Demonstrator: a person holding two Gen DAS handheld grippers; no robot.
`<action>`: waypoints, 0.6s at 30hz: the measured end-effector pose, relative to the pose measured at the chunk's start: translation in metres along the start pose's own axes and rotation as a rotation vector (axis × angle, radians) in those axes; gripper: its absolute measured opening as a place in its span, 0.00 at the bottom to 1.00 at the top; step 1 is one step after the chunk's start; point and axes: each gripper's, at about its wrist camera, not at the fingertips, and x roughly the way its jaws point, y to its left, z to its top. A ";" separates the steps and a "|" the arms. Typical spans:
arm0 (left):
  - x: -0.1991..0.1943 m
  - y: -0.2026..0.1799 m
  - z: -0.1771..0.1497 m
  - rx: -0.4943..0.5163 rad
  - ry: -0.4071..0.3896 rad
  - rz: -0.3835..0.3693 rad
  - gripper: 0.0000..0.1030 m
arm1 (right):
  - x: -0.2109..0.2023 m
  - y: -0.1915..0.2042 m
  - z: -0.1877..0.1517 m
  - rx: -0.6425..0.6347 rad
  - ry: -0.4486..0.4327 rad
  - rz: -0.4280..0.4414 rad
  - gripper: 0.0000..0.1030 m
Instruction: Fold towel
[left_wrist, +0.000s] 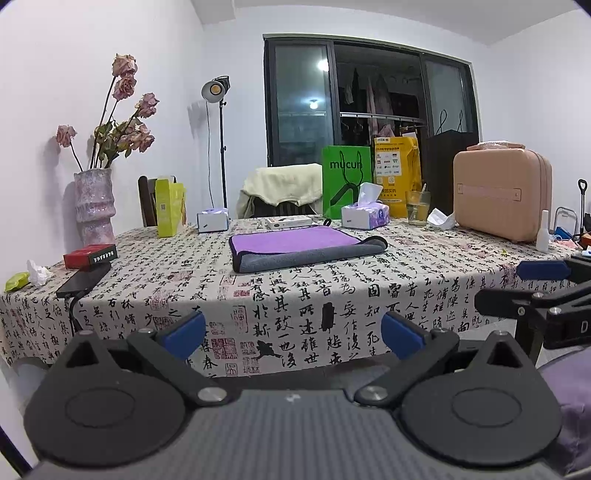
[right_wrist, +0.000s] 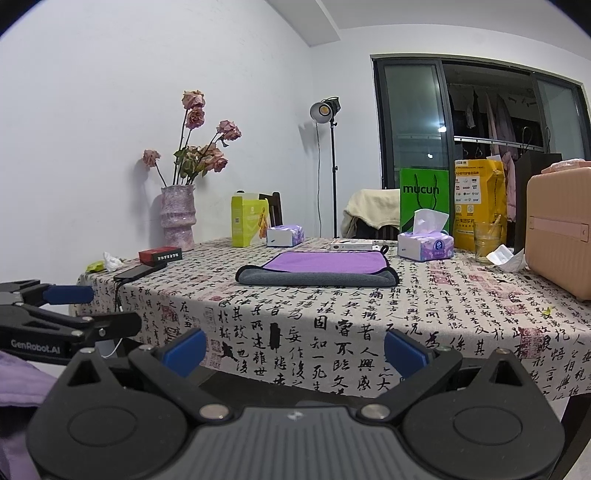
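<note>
A purple towel with a grey underside lies on the table, its near edge rolled over to show grey; it also shows in the right wrist view. My left gripper is open and empty, held off the table's front edge, well short of the towel. My right gripper is open and empty, also in front of the table edge. The right gripper shows at the right of the left wrist view, and the left gripper at the left of the right wrist view.
Beyond the towel stand a tissue pack, a green bag, a glass and a pink case. At the left are a vase of flowers, a red box and a phone.
</note>
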 end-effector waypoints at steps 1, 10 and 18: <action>0.002 0.000 -0.001 -0.001 0.005 0.001 1.00 | 0.001 0.000 0.000 -0.004 -0.003 -0.003 1.00; 0.035 0.002 -0.002 -0.008 0.032 0.048 1.00 | 0.021 -0.012 0.006 -0.027 -0.022 -0.017 1.00; 0.069 0.016 0.007 -0.058 0.055 0.077 1.00 | 0.059 -0.035 0.001 -0.002 0.023 -0.032 1.00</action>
